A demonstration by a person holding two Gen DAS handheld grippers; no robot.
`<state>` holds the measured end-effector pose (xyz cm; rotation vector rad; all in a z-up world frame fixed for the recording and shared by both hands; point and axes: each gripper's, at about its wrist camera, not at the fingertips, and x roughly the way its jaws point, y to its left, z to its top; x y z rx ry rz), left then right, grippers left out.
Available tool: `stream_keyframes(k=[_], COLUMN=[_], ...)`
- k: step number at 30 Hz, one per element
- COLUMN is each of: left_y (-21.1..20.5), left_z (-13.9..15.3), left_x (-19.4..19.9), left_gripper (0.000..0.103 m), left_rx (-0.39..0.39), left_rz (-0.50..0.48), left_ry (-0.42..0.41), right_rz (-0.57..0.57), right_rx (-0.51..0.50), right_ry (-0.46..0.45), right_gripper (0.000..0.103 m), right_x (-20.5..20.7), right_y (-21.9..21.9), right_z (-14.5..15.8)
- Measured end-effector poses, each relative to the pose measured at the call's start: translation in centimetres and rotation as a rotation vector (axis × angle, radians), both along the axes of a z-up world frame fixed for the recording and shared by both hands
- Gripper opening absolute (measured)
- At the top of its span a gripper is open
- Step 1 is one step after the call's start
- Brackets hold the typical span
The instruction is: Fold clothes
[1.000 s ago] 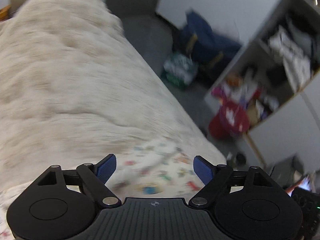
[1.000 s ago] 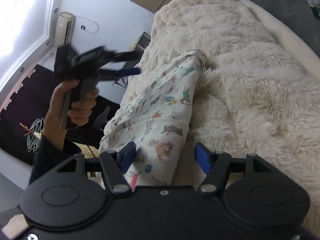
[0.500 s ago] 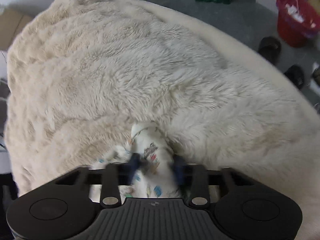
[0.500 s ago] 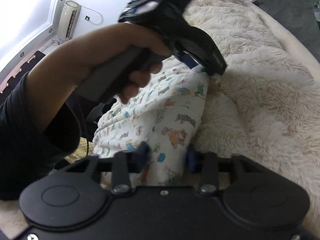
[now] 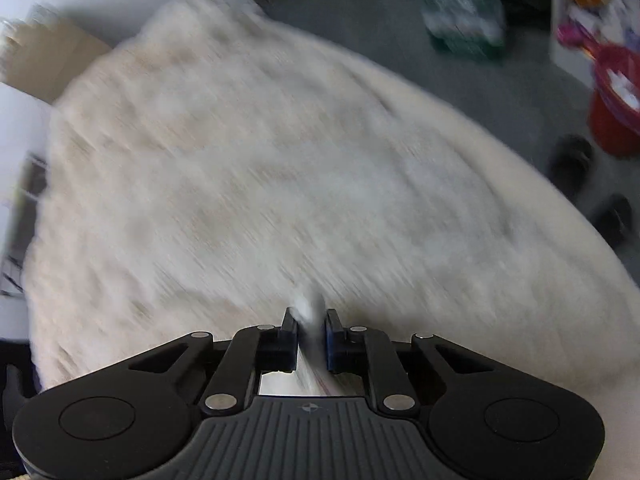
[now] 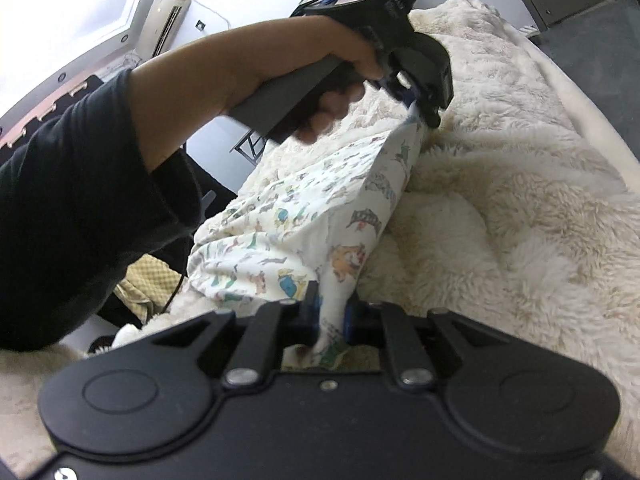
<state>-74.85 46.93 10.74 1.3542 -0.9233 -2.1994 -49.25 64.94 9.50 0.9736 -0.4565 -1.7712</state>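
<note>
Pinching the near end of the white cartoon-print cotton garment [image 6: 320, 216] in the narrowed right gripper [image 6: 330, 312], over the cream shaggy fur blanket [image 6: 520, 200]. Clamping its far end in the narrowed left gripper [image 5: 308, 322]. Risking slippage if pulling unevenly.

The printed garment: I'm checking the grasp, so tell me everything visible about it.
The white cotton-looking garment with small colourful cartoon prints is pinched at both ends: the right claw is shut on its near end, the left claw on its far tip. It hangs stretched and creased between them, sagging onto the fluffy cream blanket. The blurred left wrist view shows only a white pinched fold.
</note>
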Motion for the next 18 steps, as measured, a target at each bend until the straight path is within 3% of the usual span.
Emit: stream_keyframes(k=[1,2,3,4,6,8,10,12,14,18], left_y=[0.3,-0.2,-1.4,-2.1,-2.9,-3.8,-5.4,-6.4,-7.2,-9.2], left_z=[0.3,0.9,1.9,2.7,4.5,6.6,9.1,10.9,11.4,12.1], left_x=[0.2,0.3,0.4,0.5,1.5,2.9,5.3,7.8,10.2,18.2], left_gripper=[0.0,0.004,0.004,0.005,0.014,0.036,0.043,0.045,0.053,0.053], left_rx=[-0.061,-0.021,0.128,0.217,0.306,0.399,0.548,0.643,0.679,0.696], left_rz=[-0.008,0.003,0.032,0.043,0.015,-0.023,-0.06,-0.093,-0.122,-0.201], left_ry=[0.037,0.045,0.028,0.024,0.028,0.037,0.042,0.052,0.066,0.107], right_rz=[0.009,0.019,0.022,0.024,0.03,0.055,0.078,0.068,0.031,-0.026], right_rx=[0.003,0.006,0.008,0.009,0.009,-0.003,-0.028,-0.078,-0.109,-0.153], right_ry=[0.007,0.014,0.016,0.005,-0.033,-0.054,-0.071,-0.09,-0.112,-0.189], right_gripper=[0.009,0.009,0.011,0.012,0.02,0.022,0.031,0.041,0.048,0.051], right_x=[0.2,0.4,0.5,0.2,-0.6,-1.0,-1.5,-2.3,-2.9,-4.8], right_y=[0.0,-0.1,-0.1,0.0,0.2,0.9,1.7,2.7,3.3,3.3], right_z=[0.1,0.2,0.2,0.2,-0.1,0.0,0.2,0.6,0.7,-0.1])
